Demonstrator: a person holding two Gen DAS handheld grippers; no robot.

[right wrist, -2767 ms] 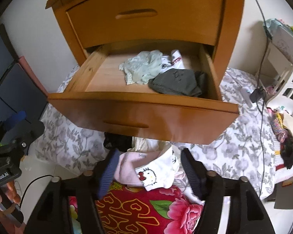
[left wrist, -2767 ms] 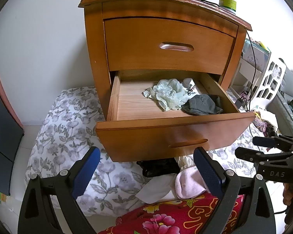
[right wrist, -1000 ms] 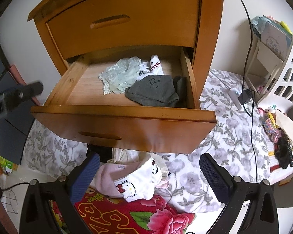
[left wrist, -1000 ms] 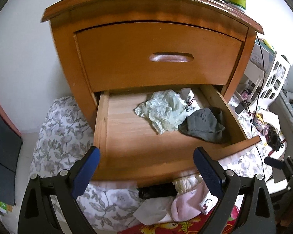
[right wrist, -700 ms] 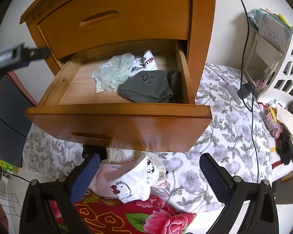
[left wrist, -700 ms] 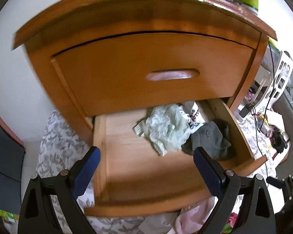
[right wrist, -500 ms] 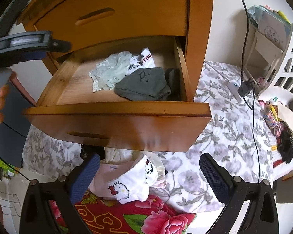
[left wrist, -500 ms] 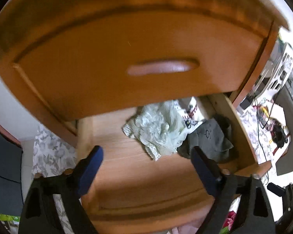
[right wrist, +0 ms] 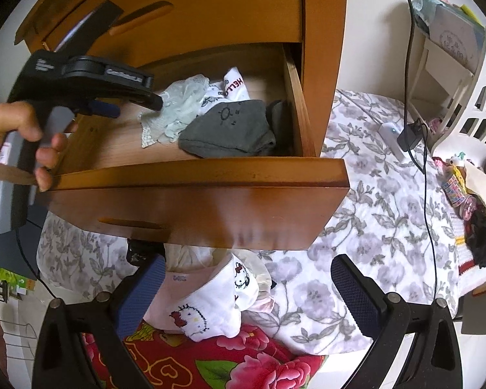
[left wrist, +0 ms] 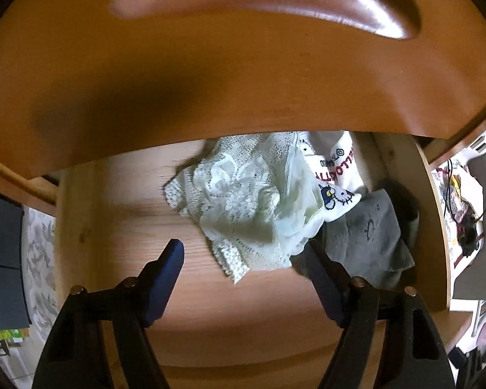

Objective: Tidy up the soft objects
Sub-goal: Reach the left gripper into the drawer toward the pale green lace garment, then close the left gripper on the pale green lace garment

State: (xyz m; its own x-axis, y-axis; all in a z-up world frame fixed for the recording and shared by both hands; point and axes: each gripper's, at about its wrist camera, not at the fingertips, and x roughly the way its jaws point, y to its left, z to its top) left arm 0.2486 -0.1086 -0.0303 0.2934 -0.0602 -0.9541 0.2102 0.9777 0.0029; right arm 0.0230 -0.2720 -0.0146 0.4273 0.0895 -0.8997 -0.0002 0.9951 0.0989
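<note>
Left gripper (left wrist: 244,253) is inside the open lower drawer (right wrist: 191,175), pointing steeply down; jaws closing, lower edge of the pale green lace garment (left wrist: 246,207) between the tips, pads not yet pressing on it as far as the wrist view shows. The lace piece sits centre frame in the left view, overlapping the white Hello Kitty garment (left wrist: 335,175) to its upper right and the grey garment (left wrist: 369,236) at right, near the drawer's right wall.

Step in hand looks like a pick of the lace piece; to do it well: sink the tips until they bracket a bunched fold, not a single thin edge; lace will likely slip or stretch from a shallow pinch. Right finger (left wrist: 320,278) lies close over the grey cloth; bias left so it doesn't get caught too. Watch the upper drawer front (left wrist: 243,64) overhead on the lift.

Right gripper (right wrist: 246,295) hangs spread wide and empty in the lower frame, over the pile of white and pink garments (right wrist: 207,308) on the floral bedding (right wrist: 372,227).
</note>
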